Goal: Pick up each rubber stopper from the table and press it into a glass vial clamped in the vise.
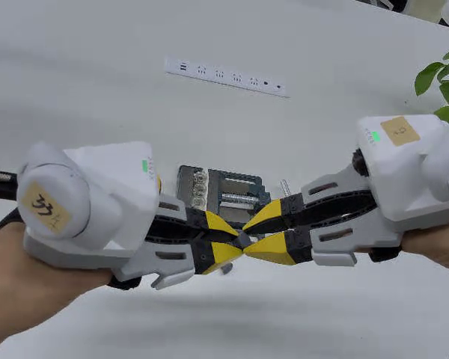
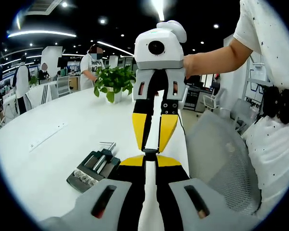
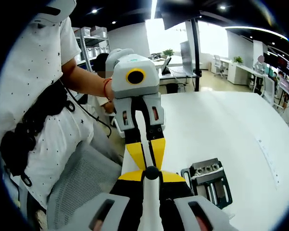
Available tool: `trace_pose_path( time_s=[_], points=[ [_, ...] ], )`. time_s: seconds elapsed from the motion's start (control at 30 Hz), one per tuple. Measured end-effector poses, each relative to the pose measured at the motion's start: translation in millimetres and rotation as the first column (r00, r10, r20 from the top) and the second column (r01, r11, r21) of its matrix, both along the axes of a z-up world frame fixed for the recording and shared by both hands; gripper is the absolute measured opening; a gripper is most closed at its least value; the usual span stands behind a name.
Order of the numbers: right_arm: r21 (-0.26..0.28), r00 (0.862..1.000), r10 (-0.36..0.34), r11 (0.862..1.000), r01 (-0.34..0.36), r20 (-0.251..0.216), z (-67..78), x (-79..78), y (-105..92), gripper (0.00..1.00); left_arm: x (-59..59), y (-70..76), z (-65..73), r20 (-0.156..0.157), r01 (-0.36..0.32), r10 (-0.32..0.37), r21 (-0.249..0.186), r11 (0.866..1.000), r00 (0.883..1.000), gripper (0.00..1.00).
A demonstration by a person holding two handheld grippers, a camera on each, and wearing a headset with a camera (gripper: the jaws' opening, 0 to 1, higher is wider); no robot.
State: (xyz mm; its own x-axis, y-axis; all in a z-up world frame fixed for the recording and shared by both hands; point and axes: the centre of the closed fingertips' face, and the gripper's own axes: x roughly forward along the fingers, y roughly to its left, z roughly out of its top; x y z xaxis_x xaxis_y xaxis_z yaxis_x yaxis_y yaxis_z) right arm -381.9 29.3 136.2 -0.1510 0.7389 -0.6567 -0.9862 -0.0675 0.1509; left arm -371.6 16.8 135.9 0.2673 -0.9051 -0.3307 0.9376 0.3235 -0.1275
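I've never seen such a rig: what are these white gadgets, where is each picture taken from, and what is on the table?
No robot: a person holds a white gripper with yellow-and-black jaws in each hand, the left gripper and the right gripper. One picture comes from a headset camera looking down; the two round ones from cameras on the grippers. On the white table stand a dark grey metal vise clamping clear glass vials and a white power strip. A small dark round piece, probably a rubber stopper, sits where the tips meet; I cannot tell which gripper grips it.

Left tongs (image 2: 150, 157) meeting right tongs (image 2: 151, 149), vise (image 2: 92, 169) beside
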Motion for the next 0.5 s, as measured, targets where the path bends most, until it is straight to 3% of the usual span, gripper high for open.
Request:
trace_pose_path(
  time_s=[0.5],
  points=[
    [-0.017, 1.0, -0.005, 1.0, 0.005, -0.008, -4.2, -0.7, 0.4, 0.05, -0.8, 2.0, -4.1, 0.0, -0.005, 0.005, 0.001, 1.0, 1.0, 0.04]
  ],
)
